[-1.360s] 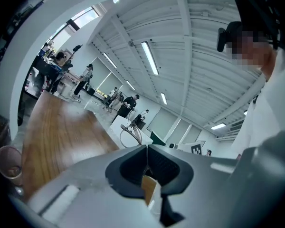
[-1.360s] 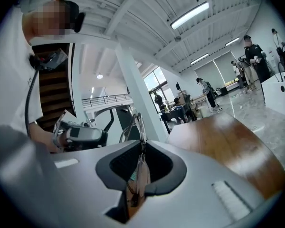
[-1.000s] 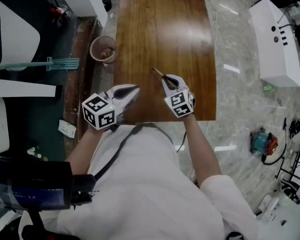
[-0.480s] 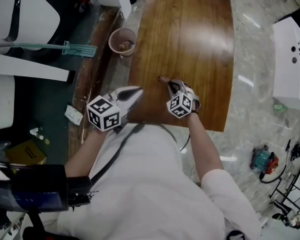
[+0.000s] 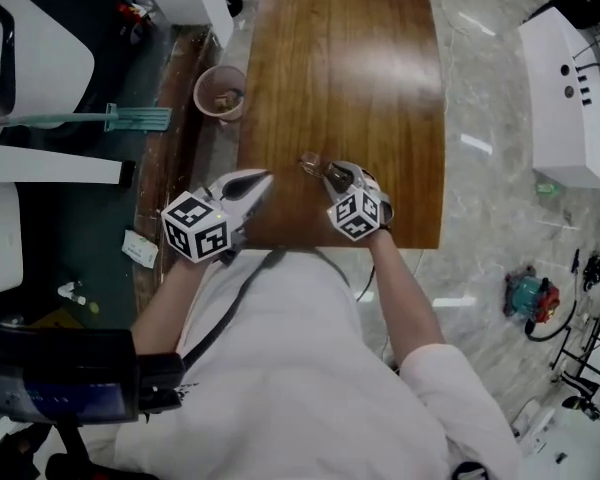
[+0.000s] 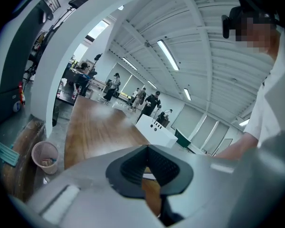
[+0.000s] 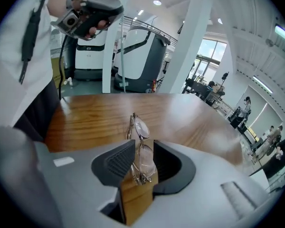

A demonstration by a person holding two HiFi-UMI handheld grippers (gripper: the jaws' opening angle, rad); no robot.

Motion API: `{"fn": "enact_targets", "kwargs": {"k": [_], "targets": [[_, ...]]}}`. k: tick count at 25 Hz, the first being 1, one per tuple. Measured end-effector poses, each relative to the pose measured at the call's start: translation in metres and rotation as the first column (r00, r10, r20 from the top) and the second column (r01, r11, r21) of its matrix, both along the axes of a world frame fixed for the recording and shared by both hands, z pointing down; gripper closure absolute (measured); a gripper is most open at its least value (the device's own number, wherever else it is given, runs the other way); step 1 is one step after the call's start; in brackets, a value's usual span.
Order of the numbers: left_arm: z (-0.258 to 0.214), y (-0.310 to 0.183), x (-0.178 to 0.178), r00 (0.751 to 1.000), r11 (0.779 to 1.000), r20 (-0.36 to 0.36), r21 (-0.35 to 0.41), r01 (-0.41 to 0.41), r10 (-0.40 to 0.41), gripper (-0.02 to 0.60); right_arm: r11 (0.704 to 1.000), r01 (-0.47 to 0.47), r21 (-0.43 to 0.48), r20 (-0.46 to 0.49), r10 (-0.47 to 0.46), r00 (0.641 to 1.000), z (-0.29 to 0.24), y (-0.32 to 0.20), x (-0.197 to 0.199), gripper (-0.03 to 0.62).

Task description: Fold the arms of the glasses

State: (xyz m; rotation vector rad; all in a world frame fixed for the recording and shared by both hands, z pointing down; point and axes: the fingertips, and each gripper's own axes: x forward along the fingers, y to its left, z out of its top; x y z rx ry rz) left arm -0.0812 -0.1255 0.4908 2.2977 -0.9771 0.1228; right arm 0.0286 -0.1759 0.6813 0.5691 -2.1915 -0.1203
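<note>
Right gripper view: we see right gripper [image 7: 143, 147] pinching thin glasses [image 7: 141, 127], centre of frame, above brown table [image 7: 92, 118]. Left gripper [image 6: 146, 152] jaws pressed together, lower left in head view. Cubes [image 5: 196, 226] carry black square marks.

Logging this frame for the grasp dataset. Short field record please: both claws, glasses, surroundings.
left claw: shut, holds nothing, over the table's near left corner
right claw: shut on the glasses, above the table
glasses: edge-on between the jaws, one lens past the tips
arms of glasses: fold state not readable
table: brown wood
bin: on the floor by the table's left edge
</note>
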Motion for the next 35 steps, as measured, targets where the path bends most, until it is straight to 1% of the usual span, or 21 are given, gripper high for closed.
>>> {"fn": "enact_targets", "kwargs": {"k": [2,4,5,6,7,9,10,13,15,18,20,21,23,29,31,35], "targets": [[-0.002,-0.001,0.006,1.000,1.000,-0.004,0.008,-0.014,0.014,0.575,0.999,-0.036,0.001,0.032,0.036,0.999,-0.010,0.004,0.009,0.479],[-0.006,-0.003,0.010,1.000,1.000,-0.006,0.018,-0.026,0.026,0.575,0.996,-0.090,-0.002,0.093,0.089,0.992,-0.027,0.008,0.016,0.479],[-0.008,-0.004,0.011,0.999,0.999,-0.008,0.024,-0.031,0.031,0.575,0.992,-0.124,-0.011,0.134,0.124,0.983,-0.039,0.010,0.018,0.483],[-0.010,-0.005,0.012,0.999,0.999,-0.009,0.030,-0.034,0.035,0.575,0.987,-0.160,-0.028,0.180,0.163,0.970,-0.050,0.013,0.020,0.501],[-0.012,-0.006,0.013,0.999,0.999,-0.010,0.037,-0.037,0.038,0.575,0.980,-0.194,-0.052,0.233,0.201,0.951,-0.063,0.016,0.022,0.520],[-0.016,-0.008,0.016,0.999,0.997,-0.003,0.057,-0.046,0.046,0.575,0.962,-0.249,-0.109,0.345,0.271,0.899,-0.089,0.022,0.024,0.542],[-0.018,-0.009,0.018,0.999,0.996,-0.001,0.066,-0.053,0.053,0.575,0.954,-0.269,-0.134,0.394,0.300,0.869,-0.101,0.024,0.025,0.542],[-0.028,-0.011,0.029,0.997,0.992,-0.007,0.094,-0.081,0.082,0.575,0.931,-0.319,-0.177,0.498,0.364,0.787,-0.134,0.033,0.029,0.565],[-0.035,-0.011,0.037,0.994,0.987,0.006,0.120,-0.110,0.110,0.575,0.918,-0.346,-0.192,0.563,0.392,0.728,-0.156,0.039,0.032,0.581],[-0.040,-0.010,0.047,0.990,0.978,0.020,0.149,-0.144,0.143,0.575,0.904,-0.373,-0.211,0.646,0.415,0.641,-0.185,0.048,0.033,0.586],[-0.041,-0.011,0.051,0.988,0.976,0.015,0.154,-0.154,0.153,0.575,0.899,-0.383,-0.211,0.683,0.416,0.600,-0.199,0.050,0.035,0.586],[-0.041,-0.012,0.052,0.988,0.975,0.014,0.154,-0.157,0.157,0.575,0.898,-0.387,-0.209,0.695,0.415,0.587,-0.204,0.049,0.036,0.585],[-0.041,-0.012,0.053,0.987,0.976,0.007,0.151,-0.159,0.160,0.575,0.898,-0.394,-0.198,0.707,0.409,0.577,-0.212,0.050,0.038,0.586],[-0.045,-0.009,0.052,0.989,0.978,0.001,0.151,-0.147,0.149,0.575,0.899,-0.403,-0.175,0.706,0.400,0.585,-0.221,0.050,0.044,0.586],[-0.041,-0.011,0.051,0.989,0.978,0.002,0.149,-0.143,0.145,0.575,0.899,-0.401,-0.176,0.701,0.400,0.590,-0.216,0.047,0.044,0.586],[-0.037,-0.011,0.045,0.991,0.980,0.005,0.143,-0.137,0.137,0.575,0.904,-0.390,-0.175,0.686,0.395,0.610,-0.209,0.046,0.038,0.586]]}}
